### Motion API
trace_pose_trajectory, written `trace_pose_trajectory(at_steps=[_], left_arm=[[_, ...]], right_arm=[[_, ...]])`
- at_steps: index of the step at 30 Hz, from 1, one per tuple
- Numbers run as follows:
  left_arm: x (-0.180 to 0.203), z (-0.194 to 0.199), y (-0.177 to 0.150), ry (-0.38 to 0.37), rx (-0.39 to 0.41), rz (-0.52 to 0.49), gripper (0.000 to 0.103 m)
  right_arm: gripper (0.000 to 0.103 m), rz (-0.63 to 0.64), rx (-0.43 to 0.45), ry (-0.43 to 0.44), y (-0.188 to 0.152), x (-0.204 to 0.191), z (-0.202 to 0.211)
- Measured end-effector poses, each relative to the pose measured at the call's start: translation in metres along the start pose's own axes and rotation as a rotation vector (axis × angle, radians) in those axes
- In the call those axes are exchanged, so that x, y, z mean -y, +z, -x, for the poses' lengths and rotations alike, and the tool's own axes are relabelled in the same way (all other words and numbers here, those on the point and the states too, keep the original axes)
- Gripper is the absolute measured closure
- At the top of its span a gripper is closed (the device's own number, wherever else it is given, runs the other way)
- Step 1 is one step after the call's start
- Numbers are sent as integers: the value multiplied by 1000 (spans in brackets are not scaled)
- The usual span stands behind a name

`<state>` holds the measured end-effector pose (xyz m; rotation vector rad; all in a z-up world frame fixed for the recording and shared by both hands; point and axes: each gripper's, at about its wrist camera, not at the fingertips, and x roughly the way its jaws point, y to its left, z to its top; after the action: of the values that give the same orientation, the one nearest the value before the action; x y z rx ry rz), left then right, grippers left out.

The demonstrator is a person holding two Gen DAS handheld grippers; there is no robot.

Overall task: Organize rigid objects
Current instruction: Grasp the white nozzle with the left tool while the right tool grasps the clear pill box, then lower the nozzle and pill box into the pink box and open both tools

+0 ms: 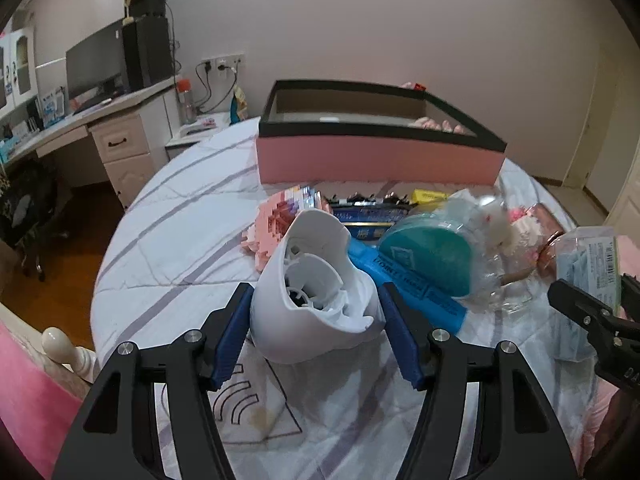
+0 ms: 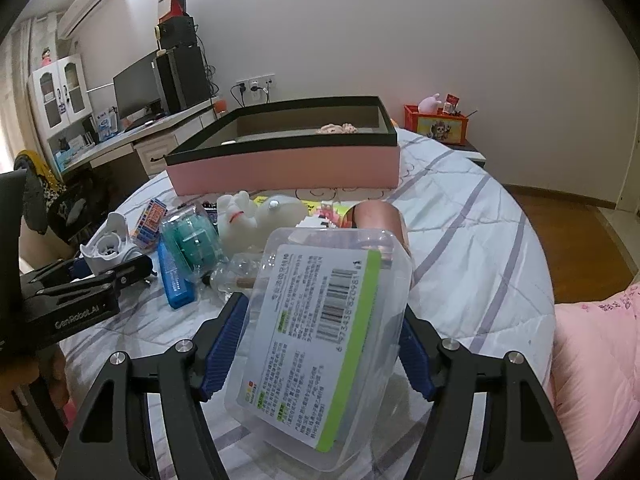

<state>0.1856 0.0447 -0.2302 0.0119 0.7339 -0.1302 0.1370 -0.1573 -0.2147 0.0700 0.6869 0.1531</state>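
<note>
Left wrist view: left tongs [image 1: 316, 314] pinch a cracked white plastic shell [image 1: 312, 280] on the bed [image 1: 168, 240]. Right tongs [image 2: 322, 350] clamp a clear labelled box [image 2: 320, 340]. Squeezing the broken shell unevenly might make it slip before reaching the pink box [image 1: 376, 156].

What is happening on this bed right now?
A person is sorting clutter on a bed with two handheld grippers. The left gripper has its blue pads against a broken white plastic shell. The right gripper holds a clear plastic container with a barcode label. Behind the pile, a pink box sits open with something pale inside. A blue pack and a white plush toy lie loose.
</note>
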Motion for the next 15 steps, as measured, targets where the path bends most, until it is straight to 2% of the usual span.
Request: trace_pose_trajectory(at_steps=[7,15], left_arm=[[10,30,12,-25,66,-21,38],[18,46,26,-39,101,-38,38]], right_arm=[[33,19,48,-3,10,-5,16],[33,55,99,-5,30,-14,29]])
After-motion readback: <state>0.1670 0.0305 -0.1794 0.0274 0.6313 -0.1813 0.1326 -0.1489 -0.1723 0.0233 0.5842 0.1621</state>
